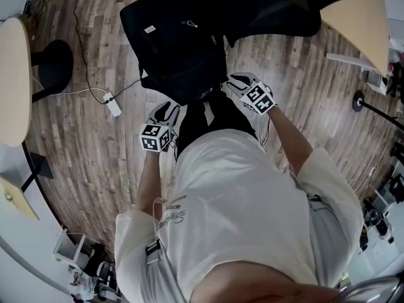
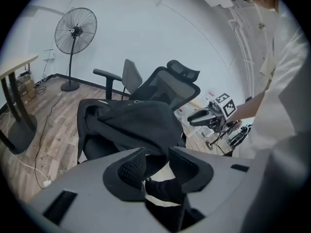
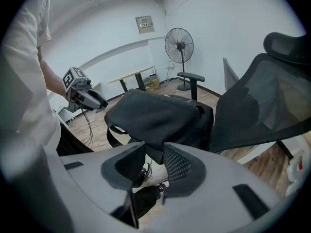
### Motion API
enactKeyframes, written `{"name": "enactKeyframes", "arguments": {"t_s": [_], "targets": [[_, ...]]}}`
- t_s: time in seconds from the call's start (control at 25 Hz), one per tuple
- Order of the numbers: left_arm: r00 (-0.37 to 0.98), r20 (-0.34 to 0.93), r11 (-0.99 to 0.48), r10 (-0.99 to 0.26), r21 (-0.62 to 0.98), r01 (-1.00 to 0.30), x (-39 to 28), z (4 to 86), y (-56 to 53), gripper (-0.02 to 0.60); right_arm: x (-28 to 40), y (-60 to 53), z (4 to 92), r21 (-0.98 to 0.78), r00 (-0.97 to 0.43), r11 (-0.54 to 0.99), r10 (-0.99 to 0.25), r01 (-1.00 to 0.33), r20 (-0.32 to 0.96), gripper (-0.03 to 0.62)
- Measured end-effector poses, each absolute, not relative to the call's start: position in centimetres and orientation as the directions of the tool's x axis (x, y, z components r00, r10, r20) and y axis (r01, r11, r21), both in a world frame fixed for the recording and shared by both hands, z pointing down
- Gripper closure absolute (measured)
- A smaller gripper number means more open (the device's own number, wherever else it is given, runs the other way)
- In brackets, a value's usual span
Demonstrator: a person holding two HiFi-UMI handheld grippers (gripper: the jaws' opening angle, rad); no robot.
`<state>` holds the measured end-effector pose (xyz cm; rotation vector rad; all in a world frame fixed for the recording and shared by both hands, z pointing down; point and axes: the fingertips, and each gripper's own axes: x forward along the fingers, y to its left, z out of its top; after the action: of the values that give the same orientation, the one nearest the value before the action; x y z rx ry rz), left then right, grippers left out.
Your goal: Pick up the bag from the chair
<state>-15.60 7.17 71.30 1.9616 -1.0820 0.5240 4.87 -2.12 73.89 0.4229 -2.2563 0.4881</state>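
A black bag [image 1: 177,40] lies slumped over the seat of a black office chair [image 1: 271,5], its near edge hanging toward me. My left gripper [image 1: 168,111] is open just short of the bag's near left corner. My right gripper [image 1: 233,81] is open at the near right corner. In the left gripper view the bag [image 2: 131,118] fills the middle above the open gripper [image 2: 156,154], with the right gripper [image 2: 211,115] beyond. In the right gripper view a bag [image 3: 155,113] corner hangs just past the open gripper [image 3: 153,149], and I cannot tell whether it touches. The left gripper [image 3: 85,96] shows at left.
A white power strip [image 1: 112,104] with cables lies on the wood floor left of the chair. A round-edged desk [image 1: 12,74] stands at far left, another table [image 1: 360,17] at top right. A standing fan [image 2: 75,33] is by the wall. The chair's mesh backrest [image 3: 262,101] rises behind the bag.
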Motion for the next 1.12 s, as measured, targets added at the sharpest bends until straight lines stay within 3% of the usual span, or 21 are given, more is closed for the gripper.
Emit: {"name": "enactKeyframes", "arguments": {"t_s": [0.28, 0.6, 0.8, 1.12], "targets": [[0.523, 0.770, -0.349, -0.364, 0.408, -0.844, -13.1, 75.7, 9.6, 0.425, 5.6, -1.4, 79.5, -0.250, -0.592, 0.901, -0.009, -0.355, 0.806, 0.441], [0.527, 0.777, -0.344, -0.345, 0.418, -0.841, -10.7, 77.3, 8.1, 0.417, 3.9, -0.4, 81.1, -0.274, -0.568, 0.934, 0.100, -0.230, 0.817, 0.433], [0.540, 0.775, -0.368, -0.330, 0.421, -0.829, -10.1, 77.6, 7.3, 0.417, 2.5, -0.2, 81.6, -0.282, -0.571, 0.937, 0.118, -0.207, 0.812, 0.425], [0.565, 0.719, -0.364, -0.404, 0.440, -0.821, -11.7, 74.8, 4.6, 0.419, 0.4, -2.8, 78.1, -0.307, -0.657, 0.915, 0.065, -0.261, 0.751, 0.445]]}}
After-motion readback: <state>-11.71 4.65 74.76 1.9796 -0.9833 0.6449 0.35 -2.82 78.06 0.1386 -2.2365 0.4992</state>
